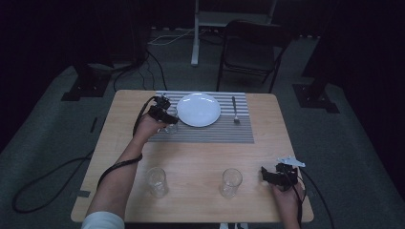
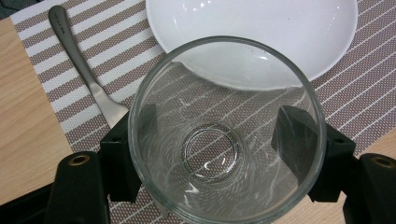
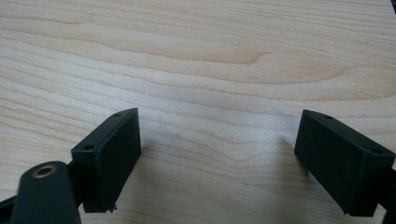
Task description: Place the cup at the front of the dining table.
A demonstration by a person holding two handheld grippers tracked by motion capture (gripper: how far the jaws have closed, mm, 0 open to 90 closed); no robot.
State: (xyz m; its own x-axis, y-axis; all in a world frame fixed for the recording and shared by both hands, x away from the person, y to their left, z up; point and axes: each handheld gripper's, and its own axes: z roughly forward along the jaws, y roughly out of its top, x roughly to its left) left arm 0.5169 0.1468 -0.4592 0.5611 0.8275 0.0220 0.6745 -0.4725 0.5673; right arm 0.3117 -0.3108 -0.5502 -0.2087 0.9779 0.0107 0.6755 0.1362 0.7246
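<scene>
Two jaws of the left gripper [image 2: 215, 140] pinch a clear glass [image 2: 224, 135] standing on the striped placemat [image 2: 345, 93], just beside the white plate [image 2: 261, 28] (a fork [image 2: 84, 65] lies nearby); the right gripper [image 3: 219, 158] hovers over bare table [image 3: 196, 60], jaws spread.

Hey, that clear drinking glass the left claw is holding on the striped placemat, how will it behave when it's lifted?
The clear drinking glass looks rigid and smooth, so it may slip between the left claw's black pads. It is probably fragile, so squeeze gently. Empty, it is likely light, but taller than wide, so it could tip if set down tilted.
</scene>
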